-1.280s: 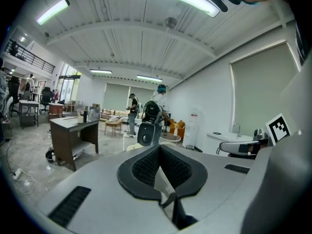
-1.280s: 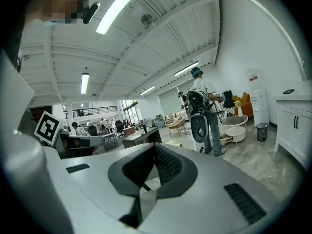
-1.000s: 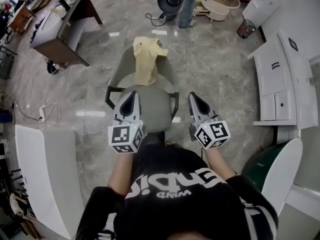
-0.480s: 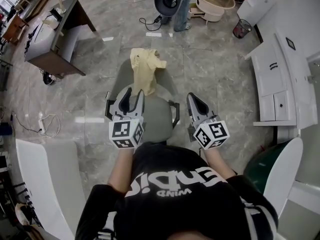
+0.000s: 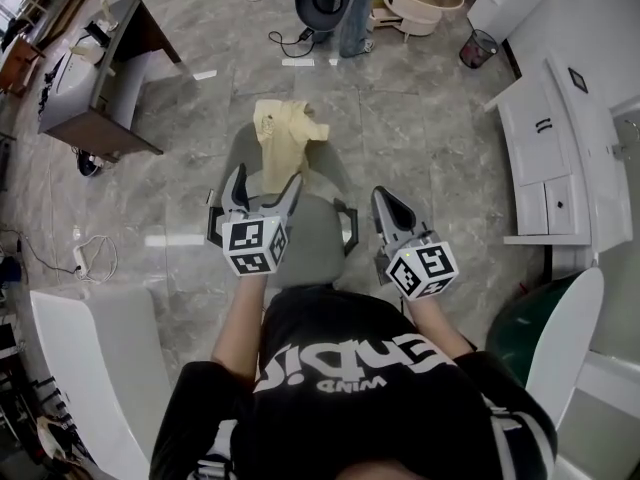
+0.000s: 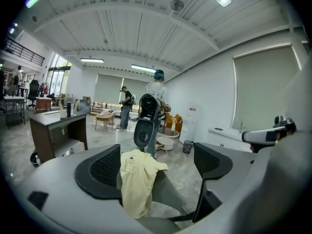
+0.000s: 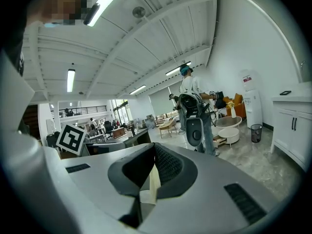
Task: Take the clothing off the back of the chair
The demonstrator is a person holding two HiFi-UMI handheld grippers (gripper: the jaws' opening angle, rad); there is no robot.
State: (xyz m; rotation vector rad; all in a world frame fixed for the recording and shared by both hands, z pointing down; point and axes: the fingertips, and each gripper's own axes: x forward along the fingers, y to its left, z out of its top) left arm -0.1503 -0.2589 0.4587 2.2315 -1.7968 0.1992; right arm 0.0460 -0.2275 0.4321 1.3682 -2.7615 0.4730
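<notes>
A pale yellow garment [image 5: 283,143] hangs over the back of a grey chair [image 5: 310,233] in front of me. My left gripper [image 5: 263,180] is over the seat's left side and its jaws have just been opening. They now stand wide apart. In the left gripper view the garment [image 6: 135,182] shows between the left gripper's [image 6: 157,165] jaws but farther ahead, and the pads do not touch it. My right gripper [image 5: 390,204] hovers by the chair's right armrest with its jaws together. In the right gripper view only a sliver of the garment [image 7: 154,183] shows.
A dark desk [image 5: 100,78] stands at the far left. A person [image 5: 352,13] with a black device stands beyond the chair. White cabinets [image 5: 545,158] line the right side, with a waste bin [image 5: 472,50] near them. A white curved panel [image 5: 90,368] is at my left.
The left gripper has moved forward over the seat toward the chair back, and its jaws have gone from shut to wide open. The right gripper has crept forward a little.
</notes>
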